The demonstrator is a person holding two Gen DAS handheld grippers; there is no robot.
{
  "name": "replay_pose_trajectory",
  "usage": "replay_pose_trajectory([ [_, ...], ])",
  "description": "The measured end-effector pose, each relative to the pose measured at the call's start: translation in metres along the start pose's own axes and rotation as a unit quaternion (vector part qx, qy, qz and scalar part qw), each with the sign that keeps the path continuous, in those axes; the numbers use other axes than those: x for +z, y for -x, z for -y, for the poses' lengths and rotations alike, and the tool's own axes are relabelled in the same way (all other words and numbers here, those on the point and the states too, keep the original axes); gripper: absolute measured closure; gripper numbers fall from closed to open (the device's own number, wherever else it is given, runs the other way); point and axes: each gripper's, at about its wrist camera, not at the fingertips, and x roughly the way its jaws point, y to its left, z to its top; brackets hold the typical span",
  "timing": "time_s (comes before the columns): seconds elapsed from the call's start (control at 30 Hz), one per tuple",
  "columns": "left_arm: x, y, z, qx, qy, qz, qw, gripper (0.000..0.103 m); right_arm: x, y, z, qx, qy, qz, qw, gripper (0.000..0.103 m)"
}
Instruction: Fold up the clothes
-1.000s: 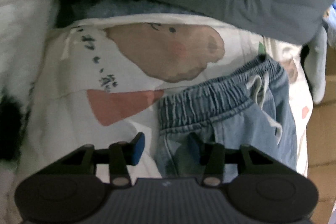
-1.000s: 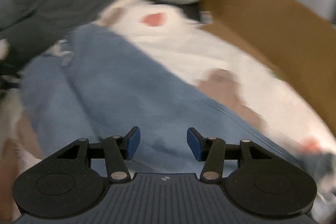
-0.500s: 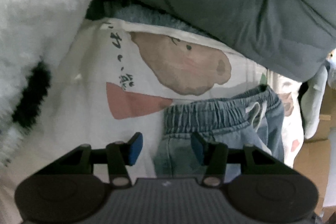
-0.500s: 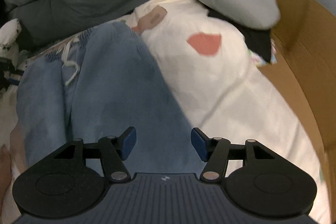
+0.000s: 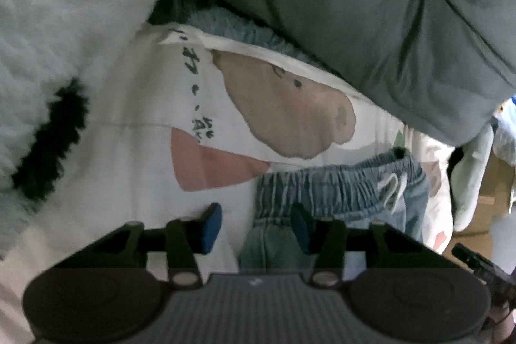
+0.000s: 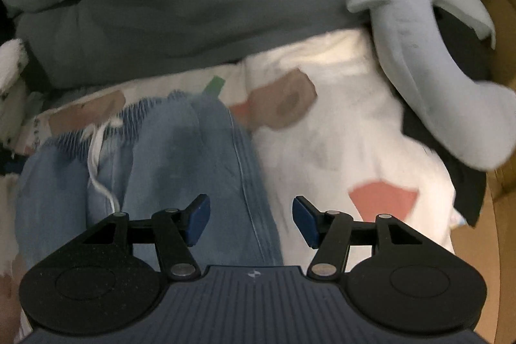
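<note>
Mostly big soft things all around, so plenty to snag. Up top, a dark grey quilt (image 6: 193, 5), hanging over the far end of the printed white sheet (image 6: 338, 134); could slide down onto the work if bumped. Off to the left, a fluffy white and black blanket (image 5: 64, 37), close enough to get dragged along. Hides whatever is under it, and so does the quilt.

Then the blue jeans (image 6: 180, 166), lying flat on the sheet, waistband toward the quilt. Cut off at the bottom of both views, so no way to tell where the legs end or how neat they are. Could fold crooked because of that.

Beside them, near the cardboard box (image 6: 503, 182), a grey neck pillow (image 6: 419, 70), blurry at its edges.

Next, the left gripper (image 5: 254, 226), fingers apart, holding nothing, just over the waistband's left end. Might pinch the sheet along with the denim, since both look to lie between the fingers. Same worry for the right gripper (image 6: 251, 220), fingers wide too and empty, over the jeans' side seam. Hard to tell if either touches the cloth.

Last, the white drawstring (image 6: 96, 170), loose, easy to catch on a finger.
</note>
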Motion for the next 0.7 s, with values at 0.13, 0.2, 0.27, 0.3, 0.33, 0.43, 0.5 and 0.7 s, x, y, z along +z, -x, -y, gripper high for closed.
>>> replay_pose_trajectory([
  [0.13, -0.002, -0.006, -0.004, -0.008, 0.013, 0.001, 0.9999, 0.065, 0.021, -0.009, -0.013, 0.003, -0.02, 0.018, 1.0, 0.04],
  [0.2, -0.002, -0.006, -0.005, -0.009, 0.011, 0.001, 0.9999, 0.066, 0.027, -0.013, -0.018, 0.009, -0.03, 0.027, 0.999, 0.04],
  [0.27, -0.002, -0.007, -0.005, -0.012, 0.008, -0.002, 0.9999, 0.067, 0.029, -0.019, -0.023, 0.015, -0.03, 0.03, 0.999, 0.04],
  [0.3, -0.003, -0.007, -0.003, -0.012, 0.004, -0.004, 0.9999, 0.067, 0.03, -0.023, -0.025, 0.018, -0.026, 0.029, 0.999, 0.04],
  [0.33, -0.004, -0.008, -0.002, -0.012, -0.001, -0.007, 0.9999, 0.069, 0.03, -0.027, -0.028, 0.02, -0.02, 0.026, 0.999, 0.04],
  [0.43, -0.008, -0.013, 0.006, -0.008, -0.027, -0.021, 0.9994, 0.069, 0.028, -0.034, -0.033, 0.022, -0.005, 0.018, 1.0, 0.04],
  [0.5, -0.011, -0.019, 0.01, -0.007, -0.042, -0.035, 0.9985, 0.069, 0.03, -0.037, -0.034, 0.02, 0.004, 0.017, 1.0, 0.04],
  [0.7, -0.023, -0.025, 0.022, 0.023, -0.083, -0.035, 0.9957, 0.068, 0.04, -0.042, -0.028, 0.002, 0.006, 0.023, 1.0, 0.04],
])
